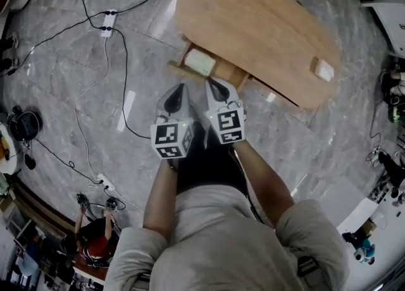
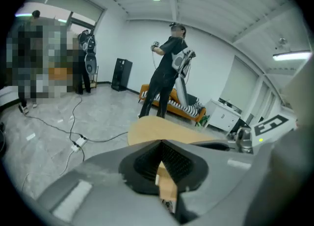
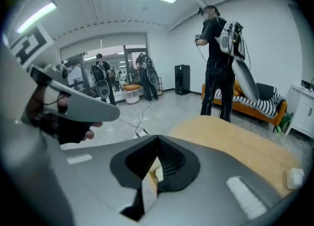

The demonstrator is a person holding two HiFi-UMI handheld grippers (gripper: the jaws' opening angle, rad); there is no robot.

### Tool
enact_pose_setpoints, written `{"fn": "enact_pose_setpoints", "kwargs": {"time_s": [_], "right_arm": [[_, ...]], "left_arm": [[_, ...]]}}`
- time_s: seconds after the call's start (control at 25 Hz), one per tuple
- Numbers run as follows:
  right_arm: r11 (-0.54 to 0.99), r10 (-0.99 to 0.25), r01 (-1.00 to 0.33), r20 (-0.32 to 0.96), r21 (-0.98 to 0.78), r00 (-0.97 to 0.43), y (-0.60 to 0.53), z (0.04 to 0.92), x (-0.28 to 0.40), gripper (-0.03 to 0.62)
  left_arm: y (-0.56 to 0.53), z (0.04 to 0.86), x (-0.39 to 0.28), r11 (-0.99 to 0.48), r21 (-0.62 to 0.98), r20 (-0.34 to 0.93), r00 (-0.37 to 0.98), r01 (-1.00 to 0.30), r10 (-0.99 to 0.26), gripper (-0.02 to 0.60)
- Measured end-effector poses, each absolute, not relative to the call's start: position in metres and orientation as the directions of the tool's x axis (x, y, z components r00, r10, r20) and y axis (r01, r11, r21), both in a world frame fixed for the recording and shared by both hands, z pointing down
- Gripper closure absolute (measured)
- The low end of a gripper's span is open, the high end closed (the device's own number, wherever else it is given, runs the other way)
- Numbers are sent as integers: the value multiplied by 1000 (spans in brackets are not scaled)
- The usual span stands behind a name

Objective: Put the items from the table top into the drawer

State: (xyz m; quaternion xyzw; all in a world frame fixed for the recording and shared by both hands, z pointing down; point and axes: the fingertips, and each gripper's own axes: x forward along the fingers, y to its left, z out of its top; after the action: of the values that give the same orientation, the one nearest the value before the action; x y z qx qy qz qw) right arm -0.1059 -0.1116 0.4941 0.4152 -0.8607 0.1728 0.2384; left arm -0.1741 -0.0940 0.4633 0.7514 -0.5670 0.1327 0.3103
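Left tongs (image 1: pixel 180 88) and right tongs (image 1: pixel 212 83) are hovering shut, empty. Head view is showing the drawer (image 1: pixel 177 66) just ahead; theirs are catching a person (image 2: pixel 164 77) past the table (image 1: pixel 253 24).

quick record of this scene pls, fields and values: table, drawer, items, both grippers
table: oval, wooden top
drawer: open, under the table's near edge
pale boxy item: lying in the drawer
small white item: on the table top, near its right end
left gripper: jaws together, nothing held, raised in front of the drawer
right gripper: jaws together, nothing held, close beside the left gripper
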Motion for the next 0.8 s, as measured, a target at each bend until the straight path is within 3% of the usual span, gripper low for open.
{"fn": "enact_pose_setpoints", "kwargs": {"time_s": [0.24, 0.48, 0.8], "right_arm": [[602, -729, -798, 386, -31, -566, -134, 362, -112, 586], [516, -840, -853, 239, 72, -488, -133, 243, -90, 586], [360, -931, -926, 111, 110, -349, -95, 163, -21, 587]], "left_arm": [[-127, 368, -177, -234, 286, 407, 339, -929, -848, 561], [-145, 276, -149, -372, 256, 242, 431, -892, -869, 561], [-113, 188, -83, -526, 165, 82, 543, -834, -835, 561]]}}
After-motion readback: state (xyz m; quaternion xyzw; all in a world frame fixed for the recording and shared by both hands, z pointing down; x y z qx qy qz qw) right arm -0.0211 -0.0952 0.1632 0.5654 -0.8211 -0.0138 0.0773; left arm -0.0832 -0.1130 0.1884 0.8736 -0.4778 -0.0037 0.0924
